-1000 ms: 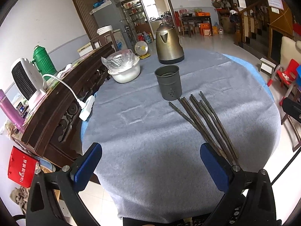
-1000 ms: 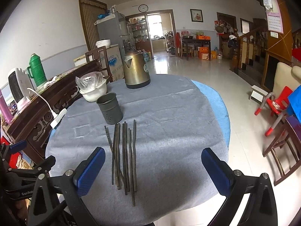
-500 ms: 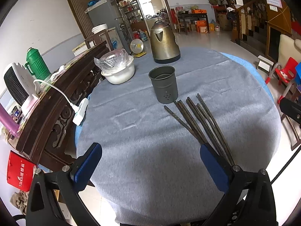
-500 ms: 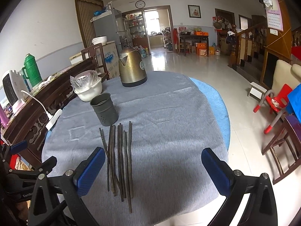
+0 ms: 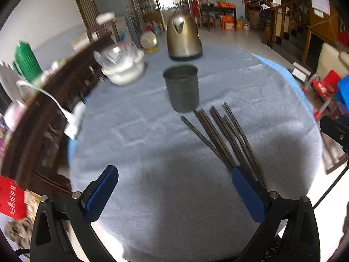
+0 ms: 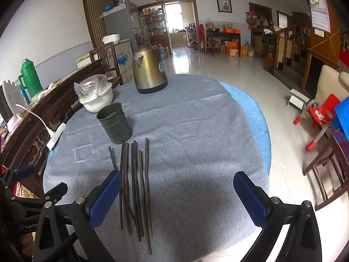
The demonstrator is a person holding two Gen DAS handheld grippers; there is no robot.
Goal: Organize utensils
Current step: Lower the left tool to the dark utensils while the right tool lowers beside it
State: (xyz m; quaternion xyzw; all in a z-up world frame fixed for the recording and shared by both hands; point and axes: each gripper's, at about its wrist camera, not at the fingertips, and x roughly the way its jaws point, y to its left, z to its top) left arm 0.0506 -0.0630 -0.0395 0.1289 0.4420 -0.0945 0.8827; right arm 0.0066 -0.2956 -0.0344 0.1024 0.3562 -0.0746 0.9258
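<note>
Several dark chopsticks point(image 6: 136, 181) lie side by side on the grey cloth, their far tips near a dark metal holder cup point(image 6: 115, 123) that stands upright and looks empty. In the left wrist view the chopsticks point(image 5: 224, 137) fan out toward the right finger, just past the cup point(image 5: 181, 87). My left gripper point(image 5: 174, 192) hangs open over the near part of the table with nothing between its fingers. My right gripper point(image 6: 177, 196) is open too, its left finger beside the chopsticks' near ends.
A brass kettle point(image 6: 149, 69) stands at the table's far side and a white bowl with a plastic bag point(image 6: 96, 97) at the far left. A dark wooden sideboard point(image 6: 37, 118) runs along the left edge. Chairs point(image 6: 322, 174) stand to the right.
Both grippers have moved forward over the table, so the cup and chopsticks sit closer. The left wrist view is blurred by motion. Nothing was grasped.
</note>
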